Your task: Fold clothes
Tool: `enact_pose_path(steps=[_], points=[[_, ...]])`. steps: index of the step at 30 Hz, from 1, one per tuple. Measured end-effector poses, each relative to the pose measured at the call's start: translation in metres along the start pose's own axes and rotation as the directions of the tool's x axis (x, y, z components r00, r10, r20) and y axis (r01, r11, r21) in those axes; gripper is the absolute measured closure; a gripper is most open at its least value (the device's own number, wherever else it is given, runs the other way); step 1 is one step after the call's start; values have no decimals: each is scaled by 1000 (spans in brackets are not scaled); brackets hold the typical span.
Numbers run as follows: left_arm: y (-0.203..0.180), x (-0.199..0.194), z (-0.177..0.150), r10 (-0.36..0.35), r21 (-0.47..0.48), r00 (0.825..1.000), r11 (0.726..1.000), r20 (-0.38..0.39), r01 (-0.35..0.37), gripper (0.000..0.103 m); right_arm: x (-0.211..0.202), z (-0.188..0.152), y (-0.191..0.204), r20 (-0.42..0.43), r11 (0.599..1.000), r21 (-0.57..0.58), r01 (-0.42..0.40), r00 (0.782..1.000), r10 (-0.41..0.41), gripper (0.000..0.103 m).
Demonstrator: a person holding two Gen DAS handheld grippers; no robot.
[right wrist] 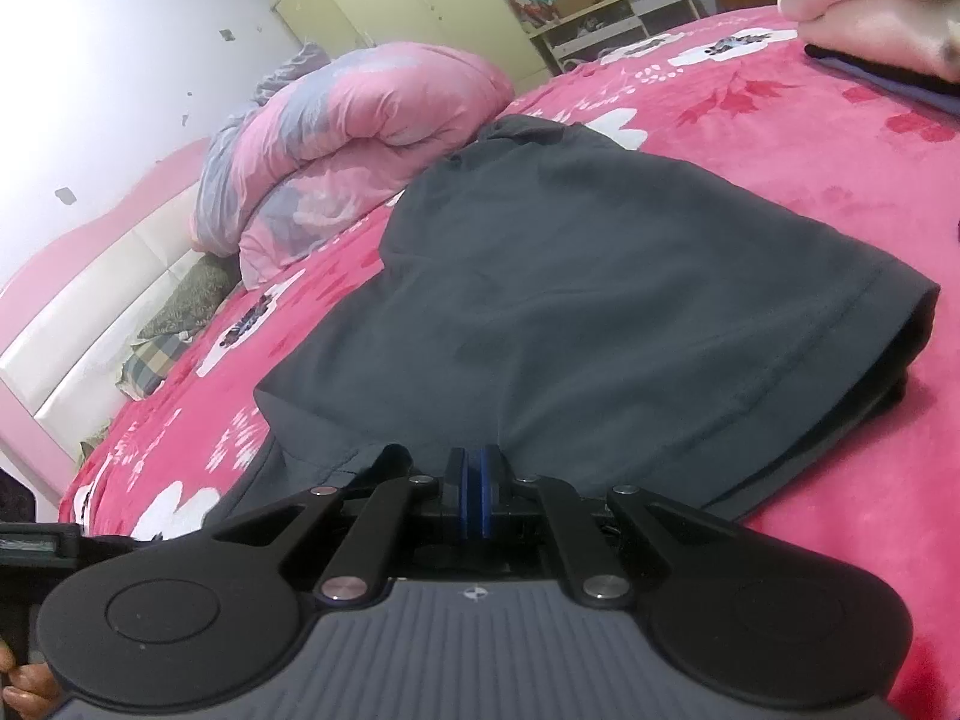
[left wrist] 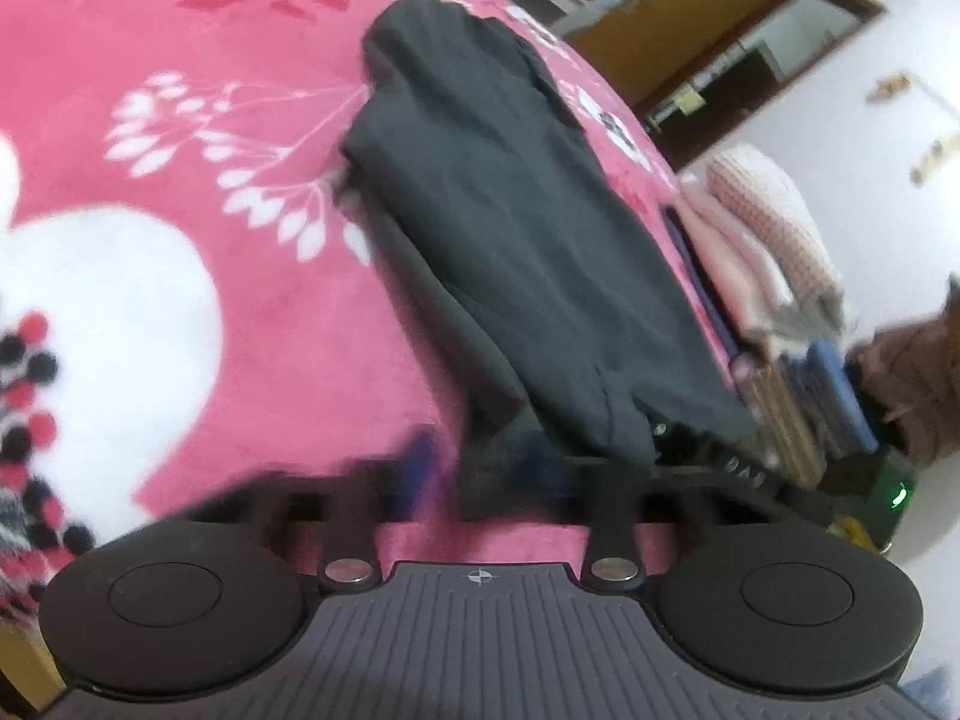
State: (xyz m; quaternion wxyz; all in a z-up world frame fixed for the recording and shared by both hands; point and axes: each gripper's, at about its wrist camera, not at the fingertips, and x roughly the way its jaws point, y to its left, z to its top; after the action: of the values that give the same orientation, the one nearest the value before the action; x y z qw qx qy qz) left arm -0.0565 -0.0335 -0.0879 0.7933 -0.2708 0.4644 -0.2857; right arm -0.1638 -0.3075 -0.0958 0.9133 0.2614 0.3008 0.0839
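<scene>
Both tongs: right tongs (right wrist: 475,495) pinching dark shirt (right wrist: 600,312) hem; left tongs (left wrist: 480,474) (blurred) cannot tell.

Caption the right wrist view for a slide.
Right gripper, jaws shut on the near edge of a dark grey garment spread on a pink floral blanket.

left gripper (left wrist: 480,480) fingertips motion-blurred, folded pile (right wrist: 876,12) cut off by edge

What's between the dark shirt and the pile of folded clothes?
Only a bare strip of the pink blanket separates the dark shirt from the pile of folded clothes, as the left wrist view shows.
</scene>
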Motion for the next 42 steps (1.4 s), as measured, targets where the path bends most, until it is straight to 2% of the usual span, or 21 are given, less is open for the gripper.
enact_pose_path(steps=[2, 5, 9, 11, 13, 14, 16, 20, 21, 23, 24, 27, 30, 33, 35, 36, 37, 39, 42], points=[[4, -6, -3, -40, -65, 999, 997, 1, 40, 101, 0, 0, -1, -1, 1000, 1, -4, 1000, 4, 100], [12, -6, -10, -19, -94, 1000, 995, -23, 17, 102, 0, 2, -4, -6, 1000, 19, -18, 1000, 18, 100], [31, -1, -15, -49, -176, 998, 984, -45, 41, 101, 0, 10, -18, -50, 988, 134, -79, 995, 86, 96], [33, -1, -16, -60, -173, 997, 984, -44, 51, 101, 0, 15, -25, -67, 972, 204, -120, 988, 136, 91], [33, 0, -16, -61, -160, 997, 986, -42, 54, 99, -1, 20, -29, -79, 957, 248, -153, 981, 177, 76], [33, 0, -17, -64, -156, 997, 986, -41, 57, 99, -1, 22, -26, -85, 956, 243, -162, 979, 187, 72], [34, 1, -17, -72, -146, 997, 987, -39, 66, 99, 3, 25, -15, -118, 963, 212, -166, 974, 194, 58], [35, 1, -18, -85, -128, 996, 989, -34, 80, 99, 15, 29, 10, -178, 981, 128, -145, 970, 167, 57], [35, 0, -18, -87, -123, 996, 989, -32, 83, 99, 17, 29, 16, -186, 985, 105, -138, 970, 156, 61], [35, -2, -19, -92, -113, 995, 990, -27, 89, 99, 17, 27, 30, -195, 988, 41, -149, 969, 154, 77], [36, -4, -20, -95, -108, 995, 990, -22, 92, 99, 14, 24, 40, -195, 987, -11, -159, 969, 154, 90], [41, -14, -19, -101, -102, 995, 990, 6, 101, 99, 6, 16, 69, -196, 968, -164, -188, 968, 155, 92], [48, -25, -15, -105, -106, 993, 988, 45, 110, 96, -1, 8, 98, -197, 926, -313, -212, 968, 156, 92], [49, -30, -11, -107, -94, 992, 989, 69, 113, 90, -9, 0, 128, -198, 860, -455, -232, 968, 156, 89], [49, -32, -8, -107, -84, 991, 990, 84, 114, 87, -7, -10, 140, -227, 828, -519, -213, 968, 107, 75], [49, -34, -6, -108, -78, 990, 990, 91, 115, 86, -6, -16, 146, -241, 810, -550, -203, 967, 78, 59], [49, -35, -5, -108, -73, 989, 991, 98, 115, 86, -6, -21, 150, -243, 794, -577, -191, 968, 56, 54], [49, -38, -2, -108, -63, 988, 991, 112, 116, 86, -11, -25, 152, -248, 780, -595, -192, 968, 49, 54], [49, -42, 3, -110, -47, 985, 992, 133, 117, 85, -24, -21, 147, -242, 799, -564, -206, 967, 79, 54]])
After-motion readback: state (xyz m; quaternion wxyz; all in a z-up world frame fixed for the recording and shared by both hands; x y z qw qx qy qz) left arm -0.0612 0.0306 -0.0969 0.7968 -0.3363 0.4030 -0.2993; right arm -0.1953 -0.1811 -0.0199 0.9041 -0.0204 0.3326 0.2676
